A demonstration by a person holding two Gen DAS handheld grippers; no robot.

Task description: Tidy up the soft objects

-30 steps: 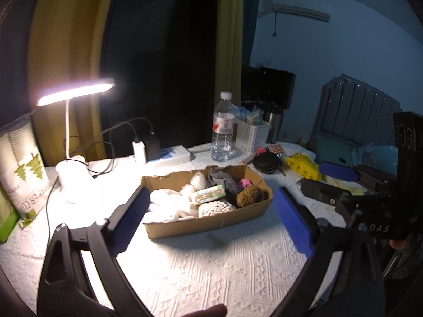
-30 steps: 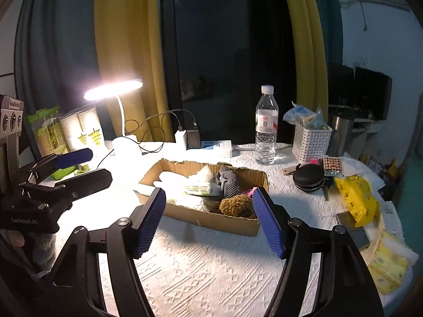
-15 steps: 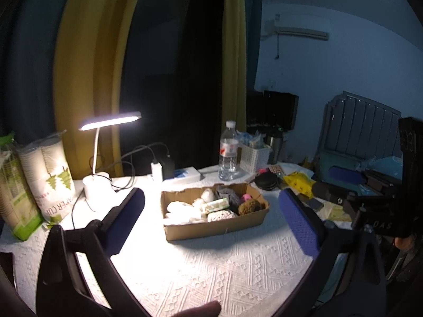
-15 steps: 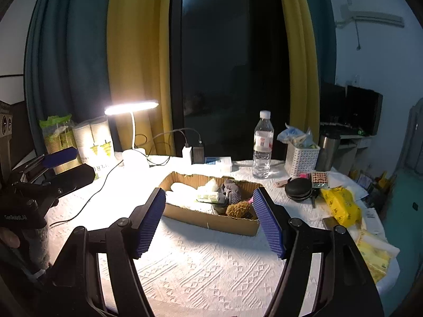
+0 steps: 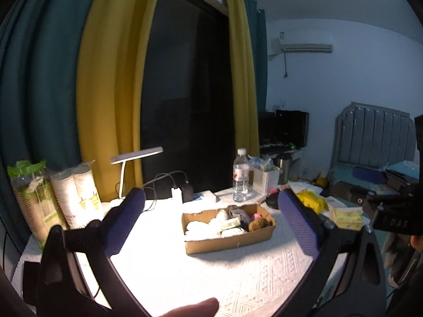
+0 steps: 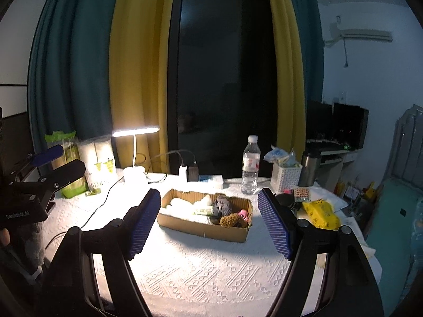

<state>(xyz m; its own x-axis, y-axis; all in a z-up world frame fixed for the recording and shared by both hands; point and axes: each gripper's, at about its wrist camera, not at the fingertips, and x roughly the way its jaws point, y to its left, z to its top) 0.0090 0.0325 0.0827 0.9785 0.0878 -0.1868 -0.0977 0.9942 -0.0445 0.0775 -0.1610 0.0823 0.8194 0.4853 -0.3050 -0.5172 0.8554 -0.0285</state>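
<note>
Cardboard box [image 6: 205,218] sits mid-surface [image 6: 206,269] on the white cloth, holding the soft objects [image 6: 219,207] — white bundles left, grey cloth, brown plush and a pink item right. Both claws hang well back, empty: left claw [image 5: 211,219] spread wide, right claw [image 6: 208,224] spread wide. Judgement: nothing to grasp outside the box — approach from above, 1 item per pick, avoid the box wall and lamp [image 6: 134,134] cable.

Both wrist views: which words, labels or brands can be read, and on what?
"DAS" on the right gripper body, left wrist view.
White lettering on the left gripper body: too blurred.
Print on paper cup sleeve: partly hidden, unreadable.
Water bottle label: too small.
</note>
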